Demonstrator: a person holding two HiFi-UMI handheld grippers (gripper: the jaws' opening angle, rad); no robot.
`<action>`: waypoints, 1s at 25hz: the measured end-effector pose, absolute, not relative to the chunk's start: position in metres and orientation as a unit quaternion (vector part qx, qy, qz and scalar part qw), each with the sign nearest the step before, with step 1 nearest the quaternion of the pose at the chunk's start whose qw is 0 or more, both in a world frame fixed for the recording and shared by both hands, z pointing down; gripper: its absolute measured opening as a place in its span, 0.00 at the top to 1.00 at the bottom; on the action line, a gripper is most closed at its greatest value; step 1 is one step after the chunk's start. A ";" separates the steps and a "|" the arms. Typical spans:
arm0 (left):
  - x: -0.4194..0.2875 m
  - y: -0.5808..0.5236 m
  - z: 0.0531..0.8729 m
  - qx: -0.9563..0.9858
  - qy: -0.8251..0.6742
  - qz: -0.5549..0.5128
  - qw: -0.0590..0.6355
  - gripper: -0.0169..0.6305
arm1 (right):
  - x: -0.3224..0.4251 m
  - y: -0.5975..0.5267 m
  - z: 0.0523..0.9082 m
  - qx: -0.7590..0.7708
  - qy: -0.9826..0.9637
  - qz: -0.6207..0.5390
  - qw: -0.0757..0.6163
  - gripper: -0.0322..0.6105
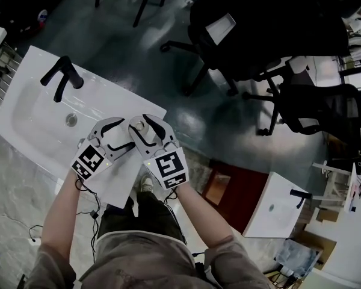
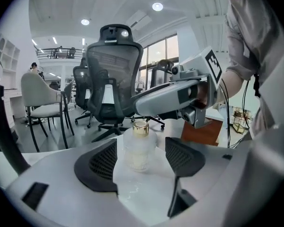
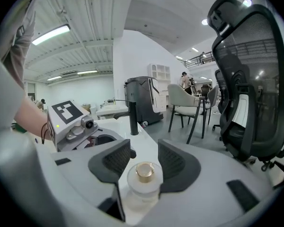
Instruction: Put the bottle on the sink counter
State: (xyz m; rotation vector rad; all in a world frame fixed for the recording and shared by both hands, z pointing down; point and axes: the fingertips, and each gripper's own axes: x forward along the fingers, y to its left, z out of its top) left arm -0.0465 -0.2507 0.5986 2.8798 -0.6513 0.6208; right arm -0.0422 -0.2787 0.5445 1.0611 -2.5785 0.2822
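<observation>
Sink counter (image 1: pixel 117 182) holds the bottle (image 2: pixel 139 148); gripper views show left tongs (image 2: pixel 141 160) and right tongs (image 3: pixel 144 151) released.

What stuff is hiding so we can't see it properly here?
- Head view: frosted glass bottle with gold cap, mostly covered by the right gripper's jaws.
- Right gripper view: the bottle's base, behind that gripper's body.
- Left gripper view: white sink basin, blocked by the left gripper.

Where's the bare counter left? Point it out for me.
Free: the counter strip between the faucet and the bottle, and the basin around its drain. Crowded: the near right end, where the left gripper and right gripper flank the bottle with open jaws.
</observation>
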 end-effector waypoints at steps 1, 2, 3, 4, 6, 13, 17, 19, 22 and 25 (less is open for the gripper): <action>-0.050 -0.249 0.592 0.953 -0.220 0.200 0.063 0.48 | -0.041 -0.278 0.538 0.376 -0.907 0.098 0.166 0.66; -0.053 -0.247 0.585 0.952 -0.225 0.196 0.064 0.48 | -0.039 -0.278 0.532 0.378 -0.906 0.095 0.163 0.67; -0.056 -0.246 0.578 0.952 -0.231 0.193 0.065 0.48 | -0.037 -0.279 0.526 0.381 -0.906 0.090 0.160 0.70; -0.059 -0.245 0.572 0.950 -0.238 0.191 0.064 0.48 | -0.035 -0.279 0.519 0.384 -0.906 0.084 0.158 0.72; -0.066 -0.246 0.558 0.946 -0.258 0.189 0.057 0.49 | -0.033 -0.280 0.504 0.389 -0.905 0.073 0.155 0.74; -0.086 -0.250 0.491 0.932 -0.330 0.145 0.032 0.80 | -0.022 -0.272 0.446 0.403 -0.904 0.037 0.137 0.81; -0.089 -0.248 0.446 0.926 -0.356 0.122 0.017 0.84 | -0.015 -0.265 0.410 0.407 -0.906 0.022 0.117 0.83; -0.092 -0.249 0.422 0.920 -0.375 0.113 0.002 0.87 | -0.011 -0.262 0.391 0.410 -0.906 0.011 0.106 0.84; -0.097 -0.251 0.386 0.909 -0.406 0.093 -0.018 0.91 | -0.007 -0.258 0.362 0.410 -0.908 0.000 0.090 0.84; -0.101 -0.246 0.354 0.901 -0.425 0.082 -0.030 0.92 | -0.006 -0.250 0.335 0.407 -0.910 -0.010 0.080 0.87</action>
